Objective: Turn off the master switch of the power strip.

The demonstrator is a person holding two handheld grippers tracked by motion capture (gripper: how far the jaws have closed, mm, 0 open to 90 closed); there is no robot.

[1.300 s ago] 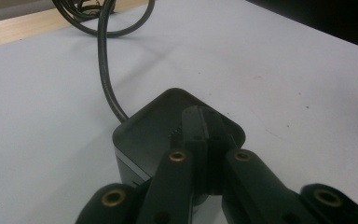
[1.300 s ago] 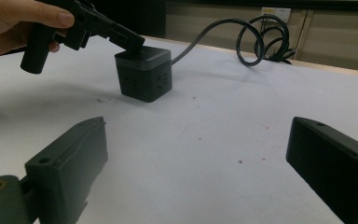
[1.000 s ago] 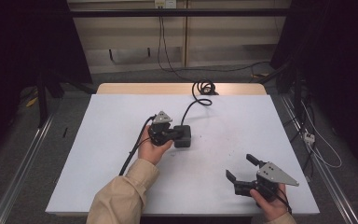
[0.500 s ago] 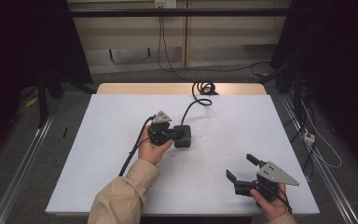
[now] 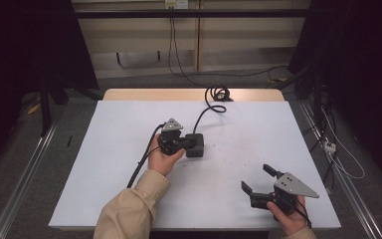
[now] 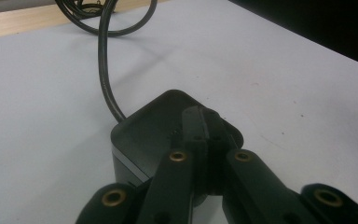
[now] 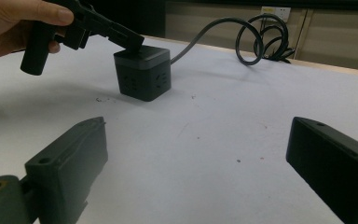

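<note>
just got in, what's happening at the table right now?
A person holds a gripper in each hand over a white table. The left gripper, jaws shut, has its tips down on the top of a black cube power strip near the table's middle; the strip's cable runs to a coil at the far edge. The right gripper sits open near the front right corner, holding nothing.

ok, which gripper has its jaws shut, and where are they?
The left gripper: jaws together, tips on top of the black power cube. The right gripper stands wide open, off by itself.
</note>
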